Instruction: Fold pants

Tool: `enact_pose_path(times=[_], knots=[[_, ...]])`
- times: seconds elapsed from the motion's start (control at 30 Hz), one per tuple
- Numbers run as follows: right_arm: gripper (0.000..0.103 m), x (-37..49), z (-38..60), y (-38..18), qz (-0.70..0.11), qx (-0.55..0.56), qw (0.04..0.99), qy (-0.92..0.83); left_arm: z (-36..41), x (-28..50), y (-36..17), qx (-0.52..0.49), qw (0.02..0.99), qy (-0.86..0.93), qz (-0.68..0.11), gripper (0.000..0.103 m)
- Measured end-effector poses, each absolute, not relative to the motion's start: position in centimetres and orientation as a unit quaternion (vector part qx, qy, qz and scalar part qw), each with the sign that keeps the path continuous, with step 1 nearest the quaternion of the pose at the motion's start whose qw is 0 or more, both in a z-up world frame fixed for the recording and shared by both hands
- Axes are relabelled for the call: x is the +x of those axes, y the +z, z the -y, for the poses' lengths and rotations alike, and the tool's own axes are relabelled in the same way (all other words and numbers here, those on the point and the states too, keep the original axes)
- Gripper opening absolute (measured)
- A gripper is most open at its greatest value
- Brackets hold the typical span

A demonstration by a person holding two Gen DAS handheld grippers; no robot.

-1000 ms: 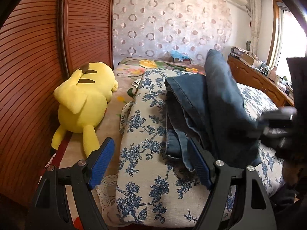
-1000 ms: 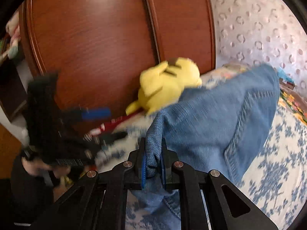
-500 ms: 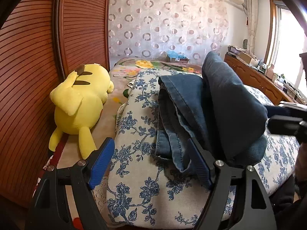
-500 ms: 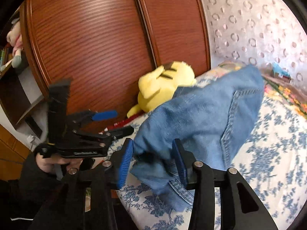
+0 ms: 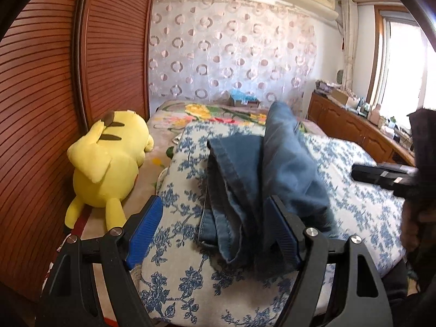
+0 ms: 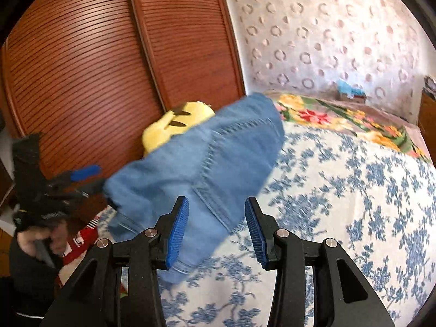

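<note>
Blue jeans (image 5: 261, 179) lie folded in a bunched stack on the blue-flowered bed cover (image 5: 174, 234), with one end rising toward the far side. My left gripper (image 5: 215, 229) is open just in front of the near edge of the jeans, holding nothing. In the right wrist view the jeans (image 6: 196, 169) lie in a mound with a pocket seam on top. My right gripper (image 6: 216, 231) is open and empty, with the cloth just beyond its fingers. The left gripper also shows in the right wrist view (image 6: 79, 179).
A yellow plush toy (image 5: 109, 163) lies on the bed beside the brown slatted wardrobe (image 5: 41, 109). A floral blanket (image 5: 218, 111) covers the far end of the bed. A wooden cabinet (image 5: 354, 130) with clutter stands under the window at right.
My right gripper opened and let go of the jeans, which dropped onto the stack. It then drew back to the right. My left gripper stayed open and rose slightly.
</note>
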State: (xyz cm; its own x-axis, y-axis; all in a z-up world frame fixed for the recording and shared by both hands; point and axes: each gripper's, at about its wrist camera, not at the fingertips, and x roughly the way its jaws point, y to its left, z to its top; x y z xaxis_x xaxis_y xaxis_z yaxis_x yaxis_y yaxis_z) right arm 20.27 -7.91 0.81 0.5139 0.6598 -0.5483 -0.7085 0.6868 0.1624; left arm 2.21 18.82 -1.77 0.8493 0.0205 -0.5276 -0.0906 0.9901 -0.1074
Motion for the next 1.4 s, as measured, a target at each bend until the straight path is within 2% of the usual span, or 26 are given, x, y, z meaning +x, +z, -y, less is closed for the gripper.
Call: enact_pose_path(times=[0.2, 0.33, 0.4, 0.5, 0.57, 0.63, 0.67, 0.8, 1.0, 1.23, 1.4], knots=[[0.045, 21.8, 6.9, 0.2, -0.309, -0.047, 0.871, 0.379, -17.6, 3.0, -0.4, -0.052, 0.963, 0.009, -0.264, 0.079], [0.045, 22.1, 6.8, 1.3, -0.308, -0.053, 0.873, 0.375, -16.1, 5.3, -1.0, -0.036, 0.956, -0.017, -0.289, 0.079], [0.045, 22.2, 6.8, 1.7, -0.305, -0.058, 0.874, 0.375, -15.3, 6.5, -1.8, -0.03, 0.95, -0.031, -0.31, 0.075], [0.045, 22.8, 6.7, 1.5, -0.302, -0.063, 0.875, 0.373, -14.6, 7.4, -2.8, -0.028, 0.943, -0.042, -0.329, 0.061], [0.045, 23.3, 6.5, 1.5, -0.303, -0.063, 0.874, 0.375, -14.3, 7.7, -3.1, -0.028, 0.941, -0.048, -0.333, 0.039], [0.045, 24.0, 6.1, 1.4, -0.302, -0.066, 0.874, 0.375, -14.0, 7.5, -3.3, -0.028, 0.94, -0.053, -0.337, 0.029], [0.045, 24.4, 5.8, 1.5, -0.301, -0.069, 0.875, 0.373, -13.9, 7.3, -3.3, -0.027, 0.94, -0.056, -0.335, 0.019], [0.045, 26.0, 4.3, 1.9, -0.295, -0.072, 0.875, 0.377, -14.1, 6.1, -2.3, -0.035, 0.944, -0.064, -0.322, 0.014], [0.045, 27.5, 0.4, 2.9, -0.259, -0.089, 0.876, 0.396, -15.0, 4.3, -1.6, -0.04, 0.946, -0.053, -0.319, 0.013], [0.045, 29.6, -4.5, 1.5, -0.257, -0.118, 0.865, 0.413, -19.1, 4.0, -5.8, -0.073, 0.931, -0.01, -0.359, 0.013], [0.045, 31.7, -7.4, 0.1, -0.271, -0.147, 0.854, 0.42, -19.4, 4.5, -6.4, -0.077, 0.927, -0.008, -0.368, 0.013]])
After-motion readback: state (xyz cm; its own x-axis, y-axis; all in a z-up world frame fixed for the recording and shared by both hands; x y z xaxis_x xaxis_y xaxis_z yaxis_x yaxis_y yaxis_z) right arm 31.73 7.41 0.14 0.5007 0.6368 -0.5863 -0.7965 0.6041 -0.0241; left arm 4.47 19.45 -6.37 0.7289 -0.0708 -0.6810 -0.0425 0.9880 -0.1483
